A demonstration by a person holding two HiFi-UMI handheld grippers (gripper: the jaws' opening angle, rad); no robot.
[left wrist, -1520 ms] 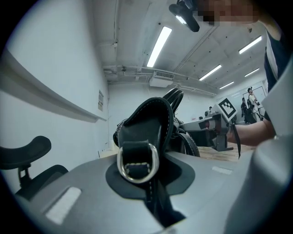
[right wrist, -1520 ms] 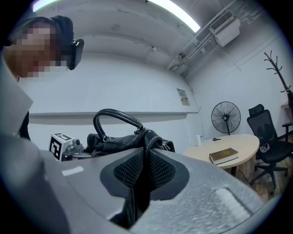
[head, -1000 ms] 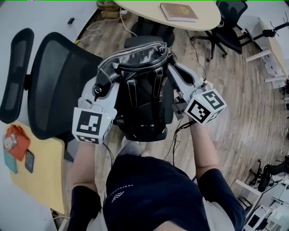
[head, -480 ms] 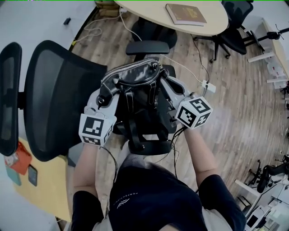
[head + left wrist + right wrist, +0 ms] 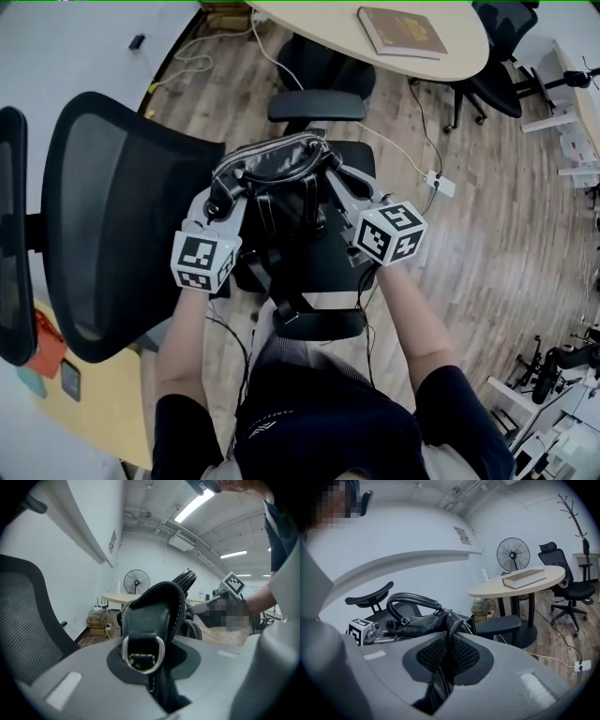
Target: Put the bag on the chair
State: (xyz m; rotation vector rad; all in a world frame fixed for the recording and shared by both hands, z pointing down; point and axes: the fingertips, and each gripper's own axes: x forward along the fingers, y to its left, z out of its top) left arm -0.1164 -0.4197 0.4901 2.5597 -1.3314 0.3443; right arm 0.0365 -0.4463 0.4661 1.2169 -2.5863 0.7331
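Glossy black leather bag (image 5: 278, 167), white-stitched, with a shiny metal ring (image 5: 143, 671); matt mesh chair back (image 5: 122, 225); wood-plank floor (image 5: 487, 216).

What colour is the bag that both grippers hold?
The bag is black with pale stitching; the left gripper view shows it best.

A brown hardcover book (image 5: 403, 31) lies on a round beige table (image 5: 319, 21). A white power strip (image 5: 439, 183) sits on the wood-plank floor (image 5: 497, 216). A black pedestal fan (image 5: 513, 554) stands behind the table.
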